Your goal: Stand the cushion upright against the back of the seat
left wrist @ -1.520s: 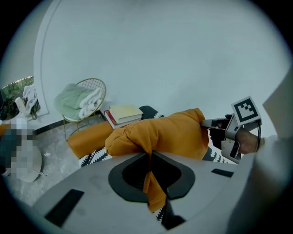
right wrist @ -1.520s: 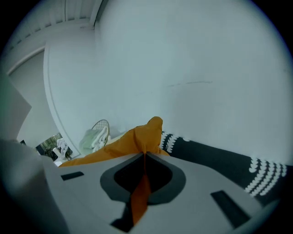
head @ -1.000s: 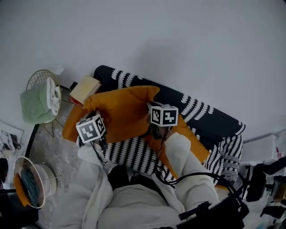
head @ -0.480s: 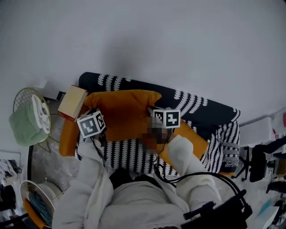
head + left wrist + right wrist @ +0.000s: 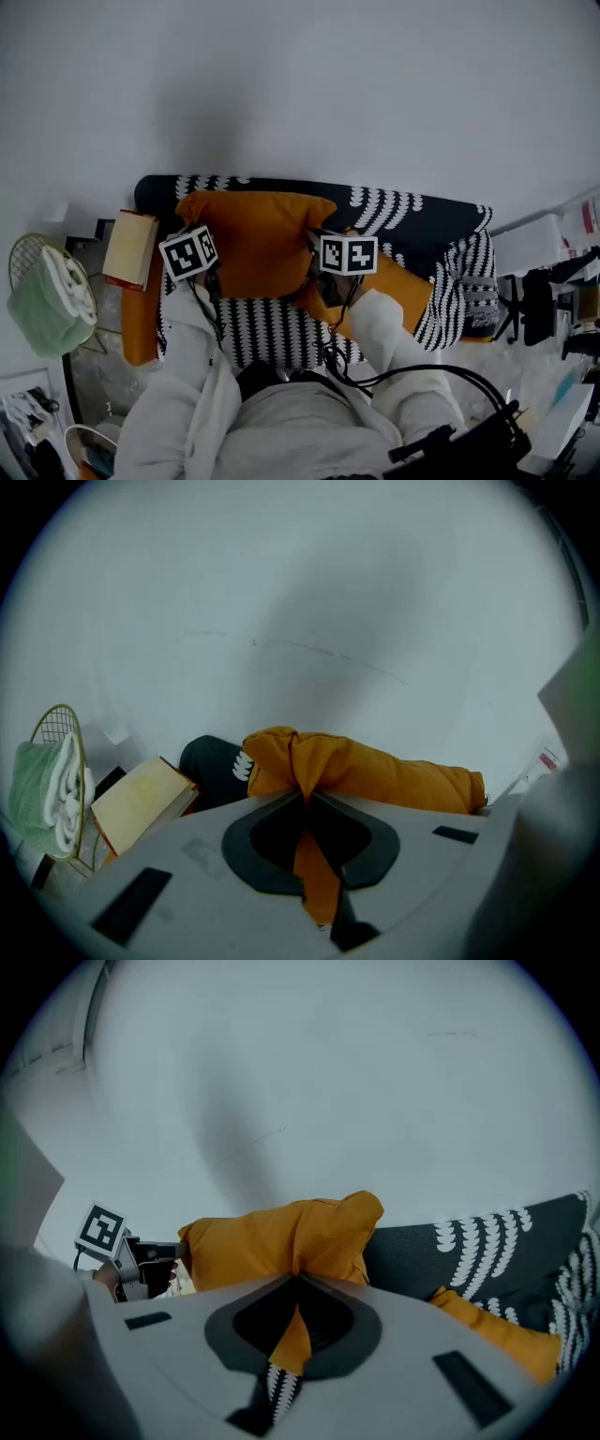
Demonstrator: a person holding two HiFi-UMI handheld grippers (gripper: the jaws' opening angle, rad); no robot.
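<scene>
An orange cushion (image 5: 255, 239) is held up on its edge over the striped seat (image 5: 272, 326), in front of the dark patterned sofa back (image 5: 412, 217). My left gripper (image 5: 197, 251) is shut on the cushion's left corner. In the left gripper view the jaws pinch a fold of orange fabric (image 5: 302, 794), and the cushion (image 5: 375, 771) stretches off to the right. My right gripper (image 5: 330, 251) is shut on the cushion's right corner. In the right gripper view its jaws (image 5: 298, 1281) clamp the fabric, with the cushion (image 5: 281, 1234) bulging beyond them.
A second orange cushion (image 5: 409, 292) lies on the seat at the right. A book (image 5: 131, 249) rests on the sofa's left arm. Beside it stands a wire basket with green towels (image 5: 42, 300). A white wall rises behind the sofa, and dark furniture (image 5: 539, 319) stands at the far right.
Both grippers have carried the cushion away from me toward the sofa back and a little lower, the left one moving farther. Both stay shut on its corners.
</scene>
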